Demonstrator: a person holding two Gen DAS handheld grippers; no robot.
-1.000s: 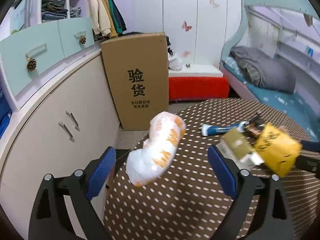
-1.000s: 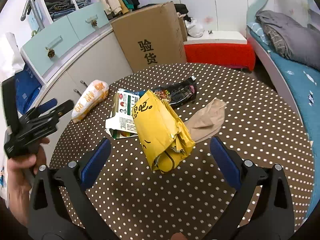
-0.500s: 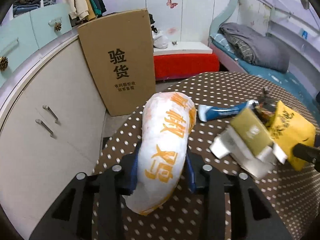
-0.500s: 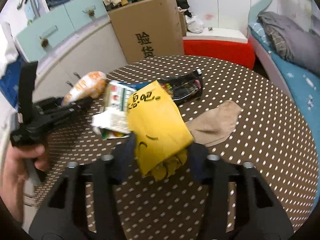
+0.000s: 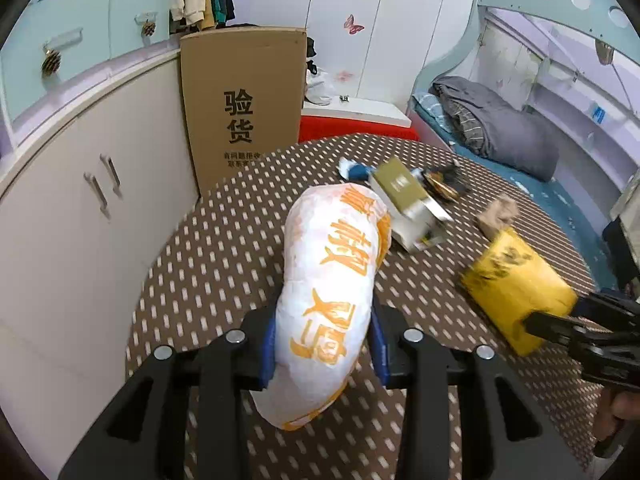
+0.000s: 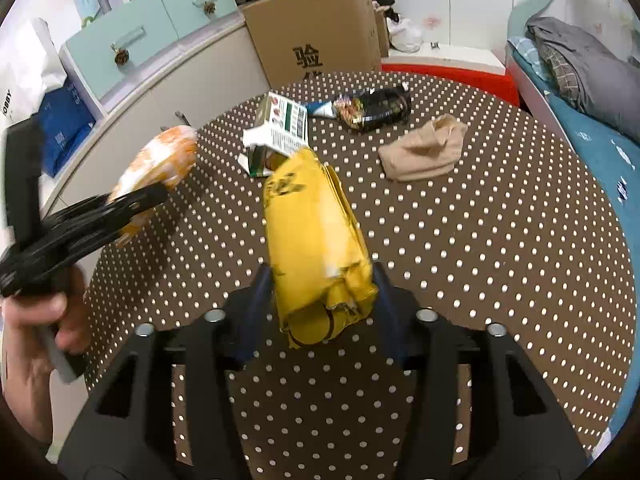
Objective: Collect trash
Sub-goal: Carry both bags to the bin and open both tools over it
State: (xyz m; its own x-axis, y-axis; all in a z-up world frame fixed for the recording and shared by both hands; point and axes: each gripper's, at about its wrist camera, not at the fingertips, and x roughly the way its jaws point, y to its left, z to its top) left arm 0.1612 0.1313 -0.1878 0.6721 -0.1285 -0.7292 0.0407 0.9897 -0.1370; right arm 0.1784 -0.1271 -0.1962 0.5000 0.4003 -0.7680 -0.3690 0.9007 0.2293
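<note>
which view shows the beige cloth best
The right wrist view: the beige cloth lies whole and sharp on the dotted table. In the left wrist view it is a small blurred lump behind the yellow bag.

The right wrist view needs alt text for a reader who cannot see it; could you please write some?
The right gripper is shut on a yellow packet above a brown polka-dot table. At left, the left gripper holds a white-and-orange bag. A carton, dark wrapper and beige cloth lie beyond.
</note>
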